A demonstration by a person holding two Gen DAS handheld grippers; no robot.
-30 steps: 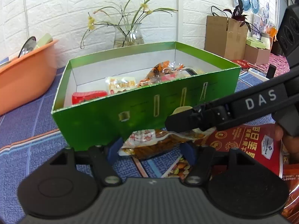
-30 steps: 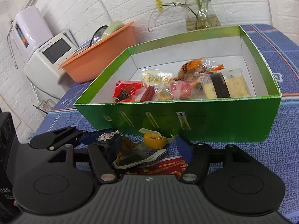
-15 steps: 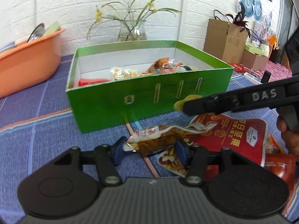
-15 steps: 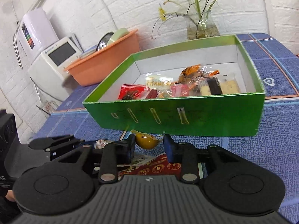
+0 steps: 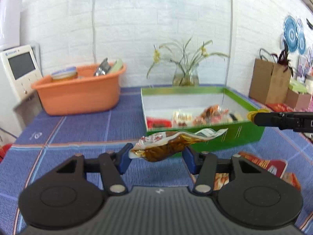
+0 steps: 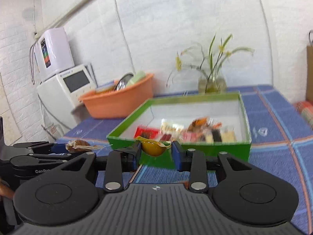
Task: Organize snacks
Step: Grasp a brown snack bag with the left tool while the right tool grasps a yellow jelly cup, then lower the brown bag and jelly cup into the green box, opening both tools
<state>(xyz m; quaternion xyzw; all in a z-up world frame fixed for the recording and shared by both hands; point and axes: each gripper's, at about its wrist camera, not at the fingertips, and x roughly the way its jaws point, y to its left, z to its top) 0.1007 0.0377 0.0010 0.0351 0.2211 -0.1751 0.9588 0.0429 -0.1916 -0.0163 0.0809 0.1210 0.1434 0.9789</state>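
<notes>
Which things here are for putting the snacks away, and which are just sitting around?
For the job:
- brown snack pouch in clear wrapper, held in left claw
- small yellow jelly cup, held in right claw
- green cardboard box
- red snack bag on the cloth

Just sitting around:
- orange plastic basin
- glass vase of flowers
- white machine with a screen

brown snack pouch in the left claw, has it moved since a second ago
Yes. The brown snack pouch was lying on the tablecloth below the green box's front wall; now it hangs clamped in the left claw, lifted level with that wall.
</notes>
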